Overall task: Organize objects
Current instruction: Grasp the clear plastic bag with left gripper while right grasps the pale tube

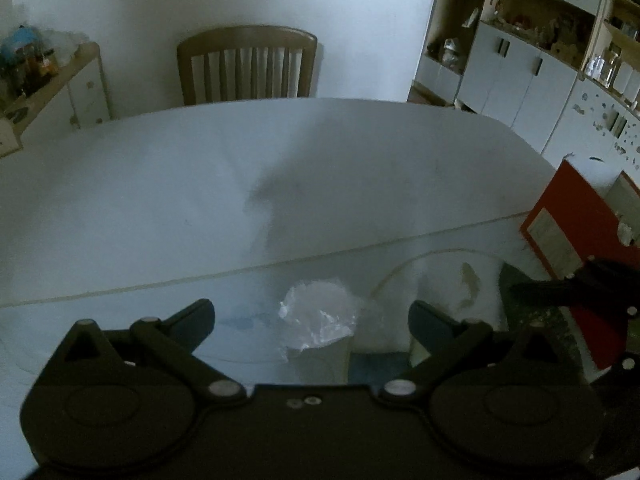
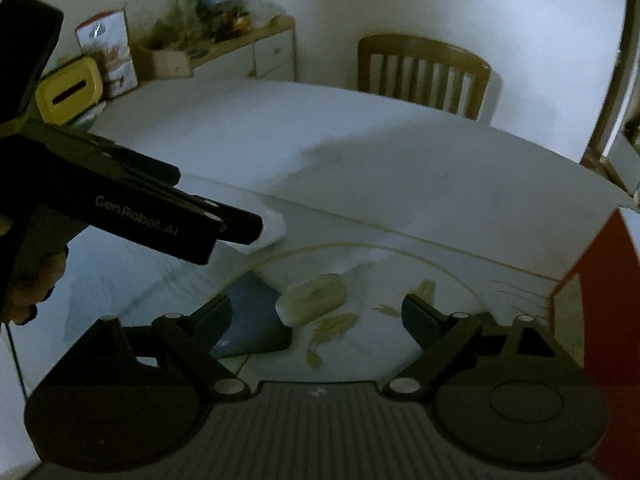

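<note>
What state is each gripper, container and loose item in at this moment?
left gripper: open, empty, above the crumpled plastic
right gripper: open, empty
crumpled plastic: loose, crinkled, not gripped
pale oblong item: lying flat, untouched
yellow-lidded container: lid on, with a slot in it
chair: empty, at the far side of the table

The one readable text is "GenRobot.AI", in pale letters along the side of the black left gripper in the right wrist view. Print on the red-and-white carton behind it is too blurred to read.
</note>
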`<action>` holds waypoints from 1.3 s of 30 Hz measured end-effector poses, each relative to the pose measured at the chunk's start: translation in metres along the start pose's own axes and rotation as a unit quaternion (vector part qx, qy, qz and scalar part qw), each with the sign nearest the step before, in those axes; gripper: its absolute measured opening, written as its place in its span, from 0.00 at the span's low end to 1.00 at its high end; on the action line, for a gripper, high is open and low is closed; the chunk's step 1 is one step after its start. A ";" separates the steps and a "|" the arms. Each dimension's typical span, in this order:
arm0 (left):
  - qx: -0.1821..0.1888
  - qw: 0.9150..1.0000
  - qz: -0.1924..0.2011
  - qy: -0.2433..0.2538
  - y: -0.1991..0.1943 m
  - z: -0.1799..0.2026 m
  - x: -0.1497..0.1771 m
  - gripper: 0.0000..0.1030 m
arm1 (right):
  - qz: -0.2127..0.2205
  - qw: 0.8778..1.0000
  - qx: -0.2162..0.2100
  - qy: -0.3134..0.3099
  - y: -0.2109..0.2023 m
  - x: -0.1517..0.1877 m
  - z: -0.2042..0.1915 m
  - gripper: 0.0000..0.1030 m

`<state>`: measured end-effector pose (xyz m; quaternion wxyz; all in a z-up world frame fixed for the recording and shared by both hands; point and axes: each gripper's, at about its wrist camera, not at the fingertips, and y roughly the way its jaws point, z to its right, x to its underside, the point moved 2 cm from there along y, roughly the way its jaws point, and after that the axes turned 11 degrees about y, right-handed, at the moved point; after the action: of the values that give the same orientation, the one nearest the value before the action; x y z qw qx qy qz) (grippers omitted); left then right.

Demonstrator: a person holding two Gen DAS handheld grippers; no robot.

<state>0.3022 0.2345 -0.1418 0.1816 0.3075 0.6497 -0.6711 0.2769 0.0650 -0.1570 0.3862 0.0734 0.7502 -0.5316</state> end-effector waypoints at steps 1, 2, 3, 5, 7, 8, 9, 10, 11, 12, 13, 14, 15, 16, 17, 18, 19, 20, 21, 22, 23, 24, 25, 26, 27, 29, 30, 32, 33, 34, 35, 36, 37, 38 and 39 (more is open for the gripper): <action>0.002 1.000 -0.002 -0.002 0.003 0.000 0.000 0.99 | -0.004 1.000 0.001 -0.005 0.004 -0.001 0.001 0.90; 0.005 1.000 -0.005 -0.005 0.006 -0.001 0.001 0.99 | -0.008 1.000 -0.001 -0.008 0.009 -0.001 0.001 0.89; 0.006 1.000 -0.006 -0.008 0.008 -0.001 0.001 0.99 | -0.011 1.000 -0.001 -0.009 0.013 -0.001 0.002 0.89; 0.009 1.000 -0.007 -0.012 0.013 -0.003 0.001 0.97 | -0.016 1.000 -0.007 -0.008 0.019 -0.002 0.004 0.89; 0.011 1.000 -0.011 -0.014 0.018 -0.004 0.001 0.94 | -0.021 1.000 -0.015 -0.008 0.025 -0.003 0.004 0.89; 0.012 1.000 -0.013 -0.014 0.021 -0.003 0.001 0.91 | -0.022 1.000 -0.017 -0.011 0.028 -0.003 0.004 0.89; 0.013 1.000 -0.014 -0.014 0.023 -0.003 0.001 0.88 | -0.024 0.999 -0.020 -0.011 0.031 -0.003 0.005 0.89; 0.015 1.000 -0.016 -0.015 0.025 -0.003 0.001 0.87 | -0.027 0.999 -0.022 -0.010 0.034 -0.004 0.006 0.89; 0.017 1.000 -0.017 -0.015 0.027 -0.004 0.001 0.84 | -0.029 0.999 -0.024 -0.008 0.037 -0.005 0.007 0.88; 0.019 1.000 -0.018 -0.016 0.029 -0.004 0.002 0.83 | -0.031 0.999 -0.027 -0.007 0.039 -0.006 0.008 0.85; 0.019 1.000 -0.019 -0.017 0.030 -0.005 0.002 0.83 | -0.034 0.999 -0.030 -0.006 0.040 -0.006 0.009 0.84; 0.020 0.999 -0.019 -0.018 0.031 -0.004 0.003 0.80 | -0.036 0.999 -0.033 -0.005 0.042 -0.007 0.010 0.81; 0.021 0.999 -0.019 -0.018 0.031 -0.005 0.003 0.76 | -0.039 0.999 -0.034 -0.005 0.044 -0.007 0.010 0.78; 0.022 0.999 -0.018 -0.018 0.031 -0.006 0.003 0.74 | -0.040 0.999 -0.035 -0.006 0.045 -0.007 0.011 0.76; 0.023 0.999 -0.017 -0.019 0.032 -0.007 0.004 0.71 | -0.042 0.998 -0.036 -0.006 0.046 -0.007 0.010 0.71; 0.023 0.999 -0.018 -0.020 0.033 -0.007 0.004 0.69 | -0.042 0.998 -0.037 -0.005 0.047 -0.008 0.010 0.69; 0.023 0.999 -0.018 -0.022 0.033 -0.007 0.005 0.68 | -0.041 0.998 -0.038 -0.004 0.047 -0.009 0.010 0.68; 0.023 0.999 -0.018 -0.025 0.033 -0.007 0.005 0.66 | -0.041 0.998 -0.039 -0.003 0.047 -0.009 0.010 0.66; 0.022 0.999 -0.018 -0.026 0.034 -0.007 0.005 0.62 | -0.041 0.998 -0.041 -0.002 0.048 -0.010 0.010 0.64; 0.021 0.999 -0.018 -0.026 0.034 -0.008 0.005 0.61 | -0.042 0.998 -0.042 -0.002 0.048 -0.010 0.009 0.62; 0.019 0.999 -0.018 -0.027 0.033 -0.006 0.004 0.61 | -0.042 0.998 -0.042 -0.003 0.048 -0.011 0.009 0.58; 0.018 0.999 -0.017 -0.027 0.033 -0.006 0.004 0.60 | -0.042 0.998 -0.043 -0.004 0.048 -0.011 0.008 0.56; 0.017 0.999 -0.017 -0.027 0.033 -0.005 0.004 0.60 | -0.043 0.998 -0.042 -0.004 0.048 -0.011 0.008 0.56; 0.016 0.999 -0.016 -0.027 0.033 -0.005 0.004 0.59 | -0.042 0.998 -0.039 -0.005 0.048 -0.011 0.007 0.54; 0.015 0.999 -0.016 -0.026 0.033 -0.005 0.004 0.58 | -0.043 0.998 -0.036 -0.006 0.047 -0.011 0.007 0.51; 0.016 0.999 -0.018 -0.027 0.033 -0.005 0.005 0.55 | -0.043 0.999 -0.033 -0.003 0.047 -0.011 0.007 0.49; 0.016 0.999 -0.018 -0.028 0.032 -0.005 0.004 0.53 | -0.044 0.999 -0.031 -0.001 0.047 -0.011 0.006 0.49; 0.015 0.999 -0.019 -0.025 0.032 -0.006 0.004 0.46 | -0.045 0.999 -0.024 -0.003 0.046 -0.010 0.005 0.49; 0.014 0.999 -0.020 -0.024 0.032 -0.006 0.004 0.41 | -0.044 0.999 -0.020 -0.004 0.046 -0.010 0.003 0.48; 0.014 0.999 -0.022 -0.024 0.032 -0.006 0.003 0.39 | -0.044 0.999 -0.017 -0.003 0.045 -0.010 0.003 0.48; 0.015 0.999 -0.023 -0.025 0.032 -0.007 0.004 0.33 | -0.044 0.999 -0.014 -0.002 0.044 -0.009 0.003 0.48; 0.014 0.999 -0.022 -0.022 0.032 -0.008 0.004 0.31 | -0.044 0.999 -0.012 0.001 0.042 -0.009 0.003 0.48; 0.014 0.999 -0.022 -0.022 0.032 -0.007 0.004 0.30 | -0.045 0.999 -0.011 0.004 0.041 -0.009 0.003 0.48; 0.014 0.999 -0.023 -0.022 0.031 -0.007 0.005 0.28 | -0.047 0.999 -0.008 0.007 0.040 -0.009 0.003 0.48; 0.013 0.999 -0.022 -0.022 0.030 -0.006 0.005 0.27 | -0.047 0.999 -0.004 0.009 0.038 -0.009 0.003 0.48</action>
<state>0.3189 0.2388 -0.1676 0.1764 0.2806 0.6435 -0.6900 0.3044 0.0811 -0.1791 0.3544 0.0408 0.7585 -0.5454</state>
